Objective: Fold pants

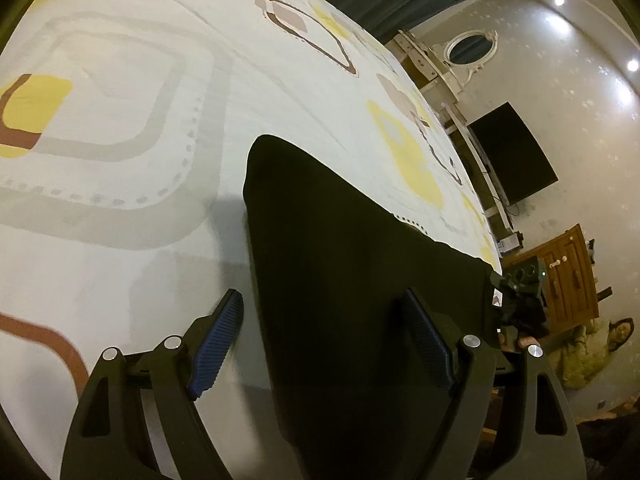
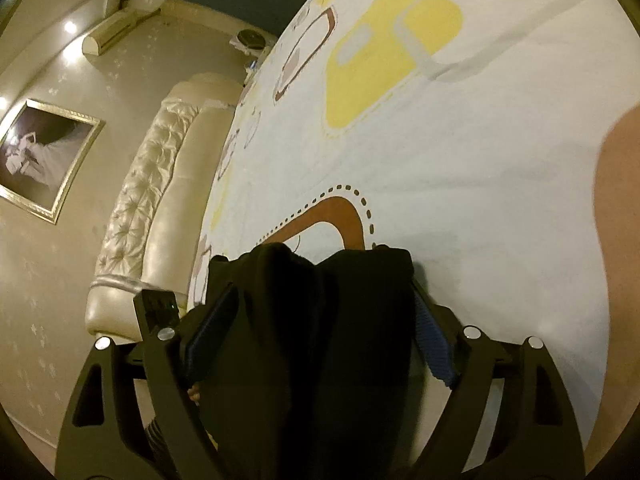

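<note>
The black pants (image 1: 340, 248) lie on a white bed sheet (image 1: 120, 112) patterned with yellow, brown and grey shapes. My left gripper (image 1: 320, 320) is open, its blue pads (image 1: 218, 344) standing to either side of the near edge of the cloth, apart from it. In the right wrist view a bunched part of the pants (image 2: 320, 320) fills the space between the fingers of my right gripper (image 2: 324, 304). The jaws stand wide and the pads are partly hidden by the cloth. The other gripper (image 1: 516, 296) shows at the pants' far right edge.
The bed sheet (image 2: 460, 160) spreads far around. A cream padded headboard (image 2: 160, 184) borders the bed on the left of the right wrist view. A dark screen (image 1: 512, 152) hangs on the wall and a wooden cabinet (image 1: 568, 276) stands beyond the bed.
</note>
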`<state>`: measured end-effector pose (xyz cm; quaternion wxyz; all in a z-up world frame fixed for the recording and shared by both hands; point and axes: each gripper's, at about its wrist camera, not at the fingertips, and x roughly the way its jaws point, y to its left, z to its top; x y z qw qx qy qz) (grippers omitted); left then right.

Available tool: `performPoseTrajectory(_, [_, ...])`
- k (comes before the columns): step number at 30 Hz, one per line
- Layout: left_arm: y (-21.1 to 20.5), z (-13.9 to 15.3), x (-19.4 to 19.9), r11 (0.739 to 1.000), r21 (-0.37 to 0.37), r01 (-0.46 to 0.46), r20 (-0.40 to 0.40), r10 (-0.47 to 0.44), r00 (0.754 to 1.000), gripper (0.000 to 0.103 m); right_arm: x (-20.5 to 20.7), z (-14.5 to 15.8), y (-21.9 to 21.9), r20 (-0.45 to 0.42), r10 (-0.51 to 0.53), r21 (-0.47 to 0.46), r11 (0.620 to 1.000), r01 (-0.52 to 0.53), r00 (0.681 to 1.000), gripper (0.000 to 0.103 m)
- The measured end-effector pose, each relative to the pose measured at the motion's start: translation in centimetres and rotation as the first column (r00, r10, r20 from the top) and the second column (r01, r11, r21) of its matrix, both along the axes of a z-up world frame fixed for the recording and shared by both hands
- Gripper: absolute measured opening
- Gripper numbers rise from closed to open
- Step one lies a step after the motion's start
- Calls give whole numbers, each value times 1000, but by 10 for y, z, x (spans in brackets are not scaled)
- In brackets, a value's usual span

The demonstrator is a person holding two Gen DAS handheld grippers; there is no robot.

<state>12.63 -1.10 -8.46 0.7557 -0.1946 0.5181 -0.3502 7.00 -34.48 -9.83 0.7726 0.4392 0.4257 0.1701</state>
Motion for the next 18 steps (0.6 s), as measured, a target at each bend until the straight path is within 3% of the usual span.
performPoseTrajectory(3, [3,-1,0,1000,-10,2,-11,-2,1000,80,1,0,1,-2,10,-2,1000,-10,1000,80])
performPoseTrajectory(6, [3,-1,-1,1000,8,3,-1,-3,1000,72,1,-4,-2,-26,16,-33,999,-16,1000,57])
performPoseTrajectory(10, [-3,0,-2,998,50,26,5,-26,1000,42,-5,-4,-3,-16,6,-54,999,-7,1000,38])
performPoseTrajectory(12, [-5,3,-4,997,70,20,23,-22,1000,36,-10,2,2,9,-2,-81,997,3,1000,34])
performPoseTrajectory(18, [-7,7,-8,993,117,19,41,-24,999,35,-13,7,4,0,-15,-116,993,14,1000,38])
